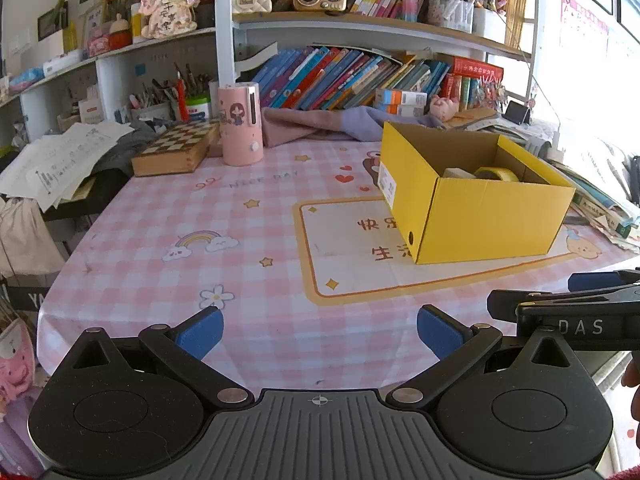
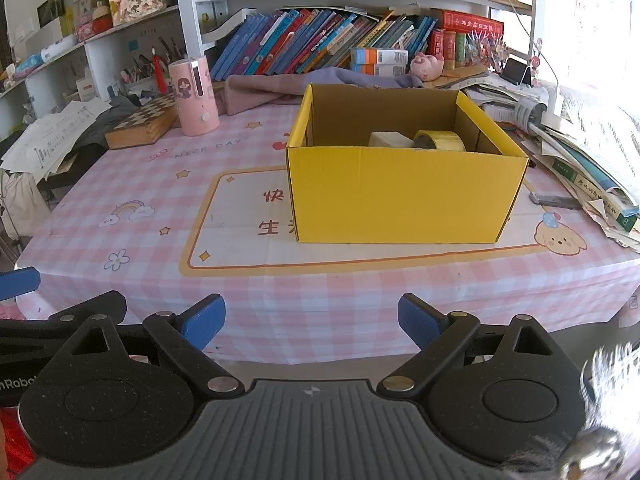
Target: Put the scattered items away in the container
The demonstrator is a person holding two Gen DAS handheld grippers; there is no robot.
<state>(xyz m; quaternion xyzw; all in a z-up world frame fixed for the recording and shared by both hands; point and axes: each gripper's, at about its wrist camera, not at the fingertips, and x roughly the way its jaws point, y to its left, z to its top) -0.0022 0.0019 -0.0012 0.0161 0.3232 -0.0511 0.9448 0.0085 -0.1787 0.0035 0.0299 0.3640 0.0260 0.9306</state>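
Left wrist view: the left gripper (image 1: 320, 332) hangs over the near edge of the desk (image 1: 256, 240), jaws spread wide with nothing between them. The yellow box (image 1: 492, 216) stands on the desk ahead and to the right, holding a roll of yellow tape (image 1: 498, 174) beside a pale block (image 1: 458, 173).

Right wrist view: the right gripper (image 2: 311, 322) has its jaws spread wide and empty. The yellow box sits straight ahead; tape and block lie inside, touching. A pink cylinder (image 2: 195, 98) stands well apart, far left.
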